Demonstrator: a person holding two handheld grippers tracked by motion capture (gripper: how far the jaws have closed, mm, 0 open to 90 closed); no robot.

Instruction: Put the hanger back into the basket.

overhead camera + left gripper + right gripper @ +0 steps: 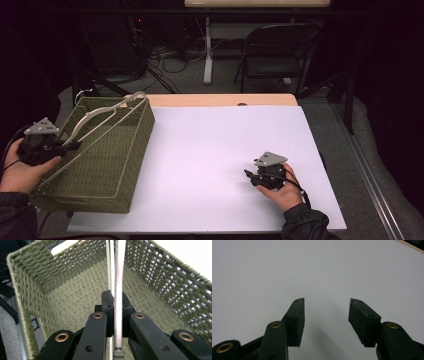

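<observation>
black jaws of the left gripper (116,315) pinch what looks like a pale basket handle (119,277), green basket (75,295) ahead, while the right gripper (325,320) hangs spread over the white surface (287,270).

White sheet (215,165) covers most of a wooden table (220,100). Green woven basket (107,160) tilted at its left edge, pale hangers (95,117) inside. Behind: black folding chair (277,50), white table leg (207,50), cables (170,60) on grey floor.

Both tongs are black: the left tongs (70,145) and right tongs (248,174) have brass-ringed pivots, small screw holes, blocky pads, grey three-cornered top plates and trailing black cables. The sleeves are dark.
</observation>
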